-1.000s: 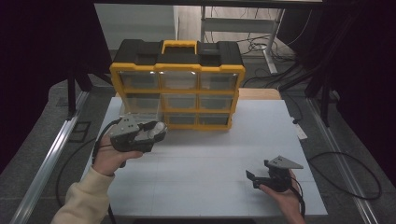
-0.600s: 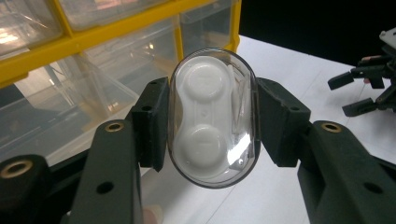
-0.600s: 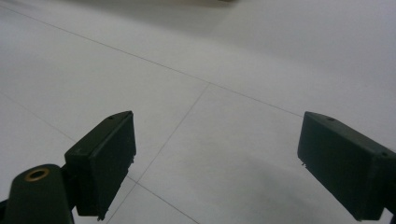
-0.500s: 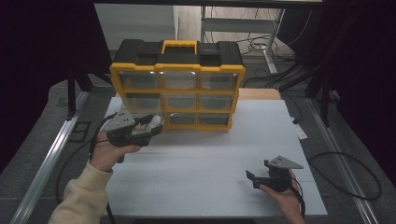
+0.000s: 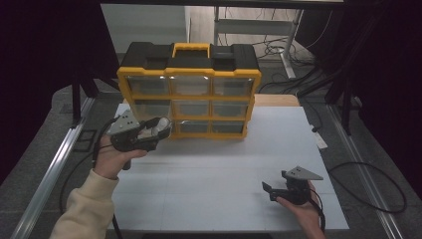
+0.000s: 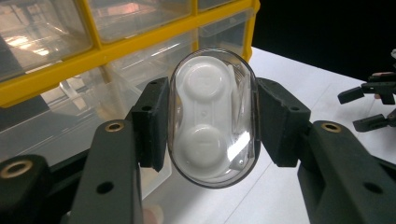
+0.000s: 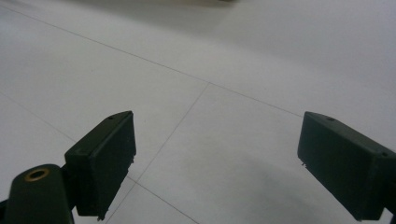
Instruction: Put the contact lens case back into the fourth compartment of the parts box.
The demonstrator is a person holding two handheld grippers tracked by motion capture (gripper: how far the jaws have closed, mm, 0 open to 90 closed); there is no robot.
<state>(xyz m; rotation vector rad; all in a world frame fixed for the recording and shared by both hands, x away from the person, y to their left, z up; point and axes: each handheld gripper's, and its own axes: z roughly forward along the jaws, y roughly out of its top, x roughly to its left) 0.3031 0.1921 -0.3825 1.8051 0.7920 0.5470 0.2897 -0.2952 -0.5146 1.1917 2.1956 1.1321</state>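
My left gripper (image 6: 211,123) is shut on a clear oval case with a white contact-lens holder (image 6: 212,116) inside; both pads press its sides. In the high view that left gripper (image 5: 158,130) hangs just in front of the bottom-left drawer of the yellow and black drawer organizer (image 5: 189,92), case (image 5: 155,130) pointing right. My right gripper (image 5: 268,191) rests low near the table's front right, held by a hand, jaws open and pointing left. In the right gripper view its jaws (image 7: 215,168) stand wide apart with nothing between them above the white table (image 7: 196,70).
The organizer's clear drawers (image 6: 51,28) stand close behind the held case. The white table (image 5: 224,164) reaches from the organizer to the front edge. Cables (image 5: 368,184) trail off the right side. A metal rail (image 5: 54,169) runs along the left.
My left hand has shifted slightly left and up and turned the gripper, so the case now points right at the organizer's lower left. The right gripper has stayed still.
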